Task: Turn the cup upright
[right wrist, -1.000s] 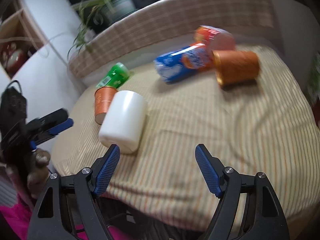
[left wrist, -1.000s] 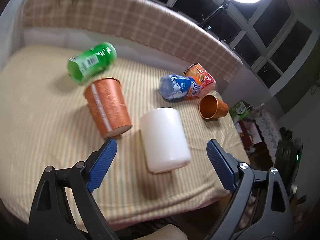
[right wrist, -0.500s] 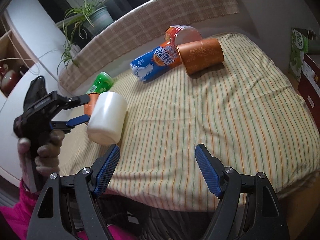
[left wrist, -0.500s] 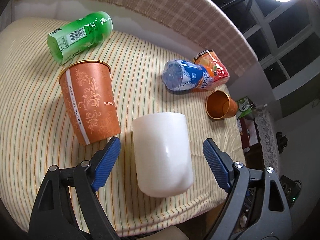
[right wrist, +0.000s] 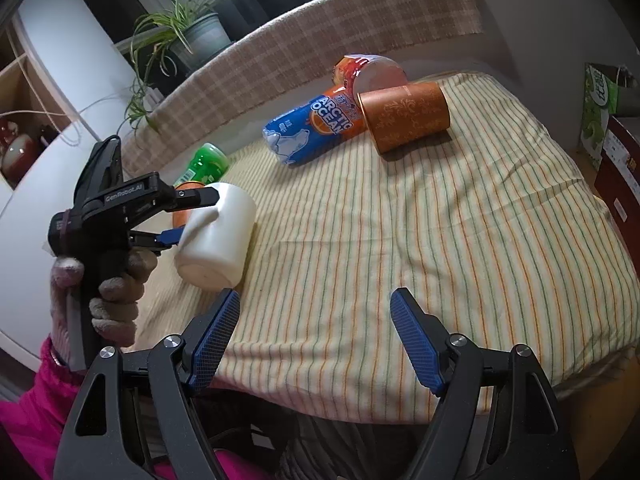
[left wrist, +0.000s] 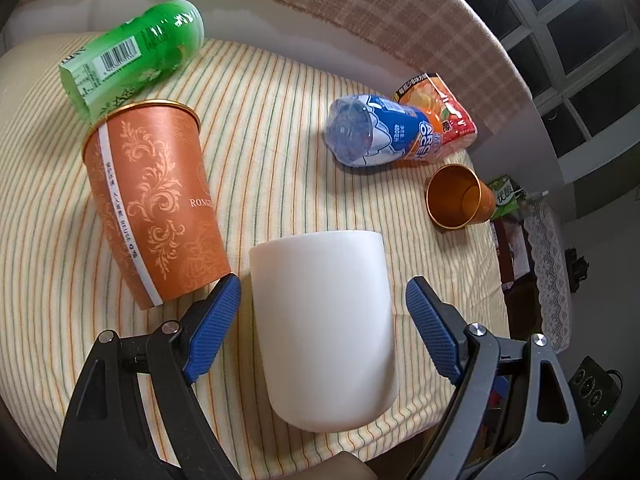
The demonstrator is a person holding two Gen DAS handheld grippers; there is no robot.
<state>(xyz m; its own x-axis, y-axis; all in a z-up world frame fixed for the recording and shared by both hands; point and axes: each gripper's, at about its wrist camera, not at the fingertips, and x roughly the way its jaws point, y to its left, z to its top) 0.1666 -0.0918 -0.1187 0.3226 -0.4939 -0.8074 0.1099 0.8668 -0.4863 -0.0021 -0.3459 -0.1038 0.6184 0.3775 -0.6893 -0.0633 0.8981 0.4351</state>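
A white cup point(left wrist: 326, 320) lies on its side on the striped cloth, its closed base toward the left wrist camera. My left gripper point(left wrist: 323, 312) is open, with one finger on each side of the cup and small gaps to it. In the right wrist view the same cup point(right wrist: 218, 236) lies at the left of the table with the left gripper point(right wrist: 188, 216) around it. My right gripper point(right wrist: 316, 332) is open and empty above the table's near edge.
An orange paper cup point(left wrist: 154, 204) lies just left of the white cup. A green bottle point(left wrist: 132, 56), a blue bottle point(left wrist: 372, 134), a snack bag point(left wrist: 444, 120) and a small orange cup point(left wrist: 458, 196) lie farther back. The table's edge point(left wrist: 496, 300) is close on the right.
My left gripper has moved forward and down until its fingers straddle the white cup. The right gripper has stayed nearly still over the near edge.
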